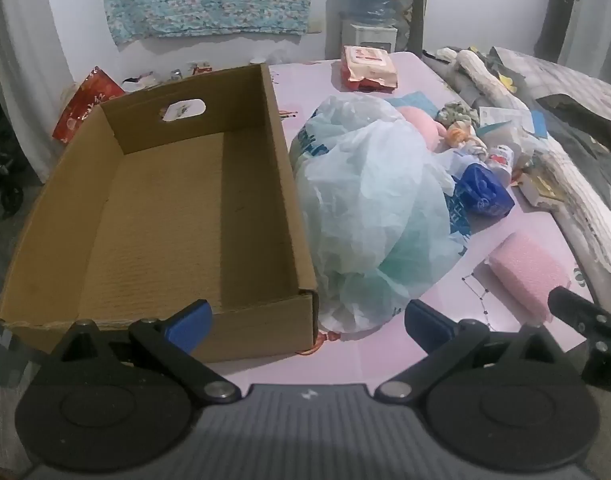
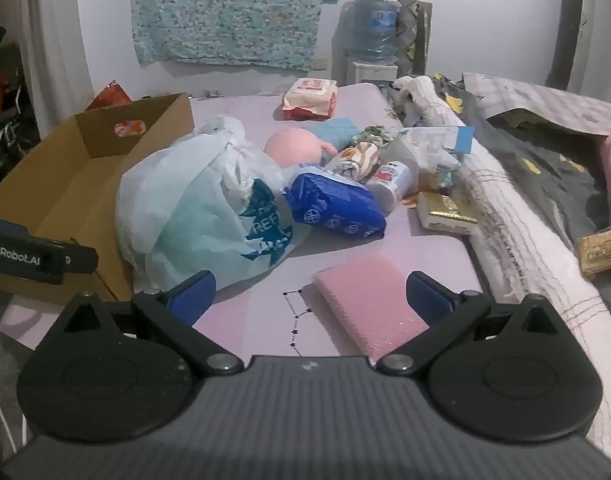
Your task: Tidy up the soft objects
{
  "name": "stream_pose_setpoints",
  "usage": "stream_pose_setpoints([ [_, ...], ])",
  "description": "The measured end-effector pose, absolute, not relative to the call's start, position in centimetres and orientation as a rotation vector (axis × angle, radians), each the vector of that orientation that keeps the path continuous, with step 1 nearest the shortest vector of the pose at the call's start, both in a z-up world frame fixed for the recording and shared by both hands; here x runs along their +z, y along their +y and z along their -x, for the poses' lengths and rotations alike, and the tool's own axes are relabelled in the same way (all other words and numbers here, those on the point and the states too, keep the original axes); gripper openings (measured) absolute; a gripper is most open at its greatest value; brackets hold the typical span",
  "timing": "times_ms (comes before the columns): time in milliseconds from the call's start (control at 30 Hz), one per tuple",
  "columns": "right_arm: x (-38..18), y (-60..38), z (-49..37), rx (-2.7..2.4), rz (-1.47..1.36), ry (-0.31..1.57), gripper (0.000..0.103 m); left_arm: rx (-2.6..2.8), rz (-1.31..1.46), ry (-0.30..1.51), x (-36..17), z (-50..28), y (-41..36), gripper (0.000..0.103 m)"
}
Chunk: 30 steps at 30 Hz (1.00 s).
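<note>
Currently both tools are released, jaws spread wide and holding nothing. Left gripper hovers over the near edge of the pink mat, its left pad in front of the near wall of the cardboard box, its right pad just near of the plastic bag. The box sits on the left, open-topped, with nothing visible inside. Right gripper hovers above the pink foam block, which lies flat on the mat at the near right, apart from the bag. Behind the bag lie a blue packet, a pink soft toy and a small patterned cloth bundle, all close together. A pack of wipes rests at the far end. Rolled blankets border the right side
</note>
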State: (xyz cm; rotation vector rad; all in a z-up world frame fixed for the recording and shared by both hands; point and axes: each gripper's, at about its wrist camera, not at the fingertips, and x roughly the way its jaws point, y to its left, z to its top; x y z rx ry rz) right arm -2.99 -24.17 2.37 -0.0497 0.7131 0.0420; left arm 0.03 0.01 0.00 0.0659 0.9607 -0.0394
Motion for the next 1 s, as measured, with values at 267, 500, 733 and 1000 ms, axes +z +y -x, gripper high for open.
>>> stream_pose_setpoints([
  [267,2.24,-23.95,2.39,0.056,0.006,0.752,0.102,-0.036,-0.059,0.956,0.44,-0.33,0.36,0.103],
  [500,2.24,-24.23,2.5,0.068,0.007,0.766,0.102,-0.027,-0.045,0.947,0.13,-0.01,0.26,0.103],
  [733,2.11,-24.27,2.34,0.064,0.002,0.78,0.102,-0.026,-0.046,0.946,0.2,0.04,0.24,0.103],
  [1000,1.98,-24.27,2.27,0.062,-0.001,0.79,0.102,-0.029,-0.046,0.947,0.21,0.09,0.28,0.103],
])
